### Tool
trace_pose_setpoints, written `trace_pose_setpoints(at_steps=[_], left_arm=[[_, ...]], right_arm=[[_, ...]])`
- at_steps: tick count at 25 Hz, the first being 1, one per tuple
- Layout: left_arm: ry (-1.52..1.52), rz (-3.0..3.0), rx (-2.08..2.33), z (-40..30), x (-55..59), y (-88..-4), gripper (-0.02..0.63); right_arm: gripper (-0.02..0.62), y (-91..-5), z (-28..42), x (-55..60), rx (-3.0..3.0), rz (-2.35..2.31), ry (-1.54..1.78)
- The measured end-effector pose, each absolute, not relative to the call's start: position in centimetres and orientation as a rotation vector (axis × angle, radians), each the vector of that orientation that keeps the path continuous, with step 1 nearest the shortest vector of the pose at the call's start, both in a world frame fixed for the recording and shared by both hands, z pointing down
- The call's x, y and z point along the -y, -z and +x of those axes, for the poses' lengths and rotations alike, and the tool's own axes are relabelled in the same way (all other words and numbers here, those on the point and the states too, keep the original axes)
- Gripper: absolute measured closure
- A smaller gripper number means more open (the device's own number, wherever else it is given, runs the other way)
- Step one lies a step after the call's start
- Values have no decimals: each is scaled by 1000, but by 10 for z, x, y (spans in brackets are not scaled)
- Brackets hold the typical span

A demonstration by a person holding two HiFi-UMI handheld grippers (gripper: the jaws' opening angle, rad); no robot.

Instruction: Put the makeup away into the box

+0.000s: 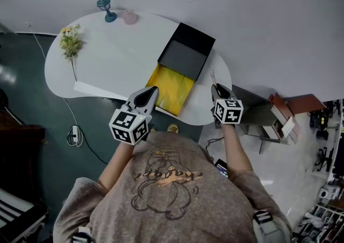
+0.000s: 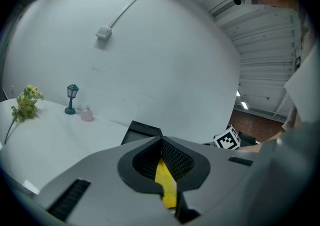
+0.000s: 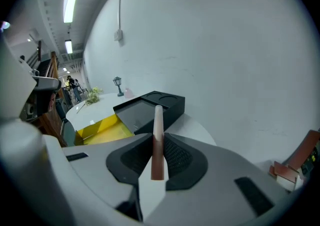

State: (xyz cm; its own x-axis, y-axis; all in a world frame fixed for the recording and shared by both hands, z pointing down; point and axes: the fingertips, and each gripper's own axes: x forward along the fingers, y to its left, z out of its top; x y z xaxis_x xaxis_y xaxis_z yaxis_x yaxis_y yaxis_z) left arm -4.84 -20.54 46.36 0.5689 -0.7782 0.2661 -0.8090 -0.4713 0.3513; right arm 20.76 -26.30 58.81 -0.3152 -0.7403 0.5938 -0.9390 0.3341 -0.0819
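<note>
A black box lies open on the white table, with a yellow-lined half toward me. My right gripper hangs over the table's right edge, beside the yellow half. It is shut on a slim brown-pink makeup stick that pokes out past the jaws toward the black box. My left gripper hovers over the yellow half's near left corner. In the left gripper view its jaws meet at the tips, and only yellow lining shows through the slit.
At the table's far left are a dried flower sprig, a small teal lantern and a pink ornament. A white card lies near the front edge. Boxes sit on the floor at right.
</note>
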Motion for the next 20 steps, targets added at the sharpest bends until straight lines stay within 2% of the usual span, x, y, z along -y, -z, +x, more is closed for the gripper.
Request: trace_pose_setpoints(at_steps=[10, 20], left_arm=[[-87, 2357, 1294, -53, 202, -463, 584], [-78, 2331, 1333, -65, 199, -464, 584]], right_arm=[[523, -520, 154, 277, 2366, 1373, -445], [523, -499, 95, 276, 2497, 1165, -338]])
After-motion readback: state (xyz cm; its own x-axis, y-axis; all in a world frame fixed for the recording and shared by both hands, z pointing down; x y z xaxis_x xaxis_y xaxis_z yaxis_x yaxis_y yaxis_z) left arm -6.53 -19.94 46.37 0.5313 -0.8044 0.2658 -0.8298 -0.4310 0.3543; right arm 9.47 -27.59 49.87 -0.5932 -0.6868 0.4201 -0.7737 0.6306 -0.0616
